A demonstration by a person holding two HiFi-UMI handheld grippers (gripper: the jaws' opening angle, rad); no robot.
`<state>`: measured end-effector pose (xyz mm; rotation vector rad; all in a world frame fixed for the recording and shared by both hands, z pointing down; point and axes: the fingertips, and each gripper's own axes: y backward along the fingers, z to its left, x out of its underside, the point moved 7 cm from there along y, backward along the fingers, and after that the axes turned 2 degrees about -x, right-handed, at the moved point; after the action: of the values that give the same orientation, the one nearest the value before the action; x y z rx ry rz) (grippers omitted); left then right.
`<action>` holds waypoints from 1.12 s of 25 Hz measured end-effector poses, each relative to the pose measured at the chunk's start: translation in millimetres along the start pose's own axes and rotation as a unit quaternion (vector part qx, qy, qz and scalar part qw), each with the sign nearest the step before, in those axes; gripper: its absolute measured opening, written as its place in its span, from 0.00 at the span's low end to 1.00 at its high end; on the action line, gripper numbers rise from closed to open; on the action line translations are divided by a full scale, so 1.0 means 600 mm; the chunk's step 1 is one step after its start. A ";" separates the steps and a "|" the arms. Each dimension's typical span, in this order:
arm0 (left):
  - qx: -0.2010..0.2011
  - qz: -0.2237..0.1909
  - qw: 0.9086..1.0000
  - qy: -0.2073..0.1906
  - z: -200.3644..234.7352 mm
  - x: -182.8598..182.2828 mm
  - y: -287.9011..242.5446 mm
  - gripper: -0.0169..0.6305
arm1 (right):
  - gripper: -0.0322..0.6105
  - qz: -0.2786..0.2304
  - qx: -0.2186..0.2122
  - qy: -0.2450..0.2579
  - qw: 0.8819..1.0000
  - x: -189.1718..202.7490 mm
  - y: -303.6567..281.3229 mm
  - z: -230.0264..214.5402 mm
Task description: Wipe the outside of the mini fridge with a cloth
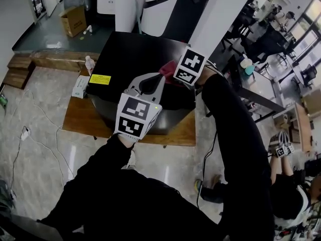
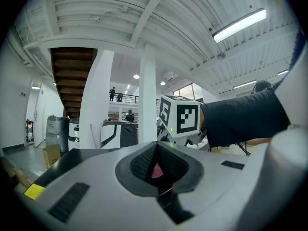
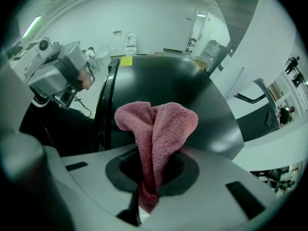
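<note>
I see pale marble floor (image 1: 42,149); wooden step (image 1: 19,69) at left edge; cardboard box (image 1: 73,20) beyond; white column (image 2: 147,100); ceiling strip light (image 2: 239,25) lit.

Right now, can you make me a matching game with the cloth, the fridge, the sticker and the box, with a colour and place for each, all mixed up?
Things:
1. cloth
2. fridge
3. sticker
4. box

Colour and place:
A. black, on the wooden platform
B. brown, on the floor behind the fridge
C. pink, pinched in the right gripper
D. yellow, on the fridge's top

Pairs: 1-C, 2-A, 3-D, 4-B
</note>
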<state>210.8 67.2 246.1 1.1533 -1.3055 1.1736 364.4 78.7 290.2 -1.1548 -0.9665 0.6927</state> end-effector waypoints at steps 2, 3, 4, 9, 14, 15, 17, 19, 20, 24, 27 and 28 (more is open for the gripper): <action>-0.003 -0.001 1.000 0.000 -0.012 0.001 0.022 0.04 | 0.12 0.003 -0.005 0.004 1.000 0.004 0.004 0.029; -0.003 -0.002 1.000 -0.002 -0.019 0.001 0.034 0.04 | 0.12 0.004 -0.008 0.005 1.000 0.006 0.005 0.044; -0.003 -0.003 1.000 -0.003 -0.025 0.000 0.045 0.04 | 0.12 0.006 -0.012 0.006 1.000 0.008 0.007 0.058; -0.005 -0.003 1.000 -0.009 -0.039 -0.010 0.101 0.04 | 0.12 -0.018 -0.024 0.012 0.999 0.009 0.033 0.104; -0.013 -0.011 1.000 -0.025 -0.024 -0.021 0.155 0.04 | 0.13 -0.160 0.073 0.004 0.984 0.002 0.123 0.145; -0.015 -0.013 0.999 -0.027 -0.016 -0.023 0.164 0.04 | 0.13 -0.186 0.093 0.003 0.978 -0.001 0.138 0.159; -0.019 -0.020 0.999 -0.029 0.000 -0.025 0.182 0.04 | 0.13 -0.234 0.121 -0.001 0.965 -0.002 0.157 0.191; -0.023 -0.027 0.999 -0.031 0.013 -0.025 0.199 0.04 | 0.13 -0.280 0.139 -0.015 0.950 0.003 0.163 0.225; -0.024 -0.031 0.999 -0.031 0.018 -0.024 0.207 0.04 | 0.13 -0.303 0.146 -0.026 0.941 0.007 0.163 0.241; -0.024 -0.043 0.998 -0.032 0.044 -0.005 0.238 0.04 | 0.13 -0.391 0.160 -0.079 0.903 0.010 0.151 0.305; -0.013 -0.049 0.998 -0.029 0.072 0.022 0.267 0.04 | 0.13 -0.444 0.161 -0.111 0.875 -0.016 0.123 0.355; -0.012 -0.052 0.998 -0.029 0.084 0.030 0.279 0.04 | 0.13 -0.457 0.160 -0.120 0.867 -0.030 0.111 0.370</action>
<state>39.6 29.3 254.2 1.2296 -1.2845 1.0533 158.7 177.5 244.3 -0.2247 -1.3932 0.1932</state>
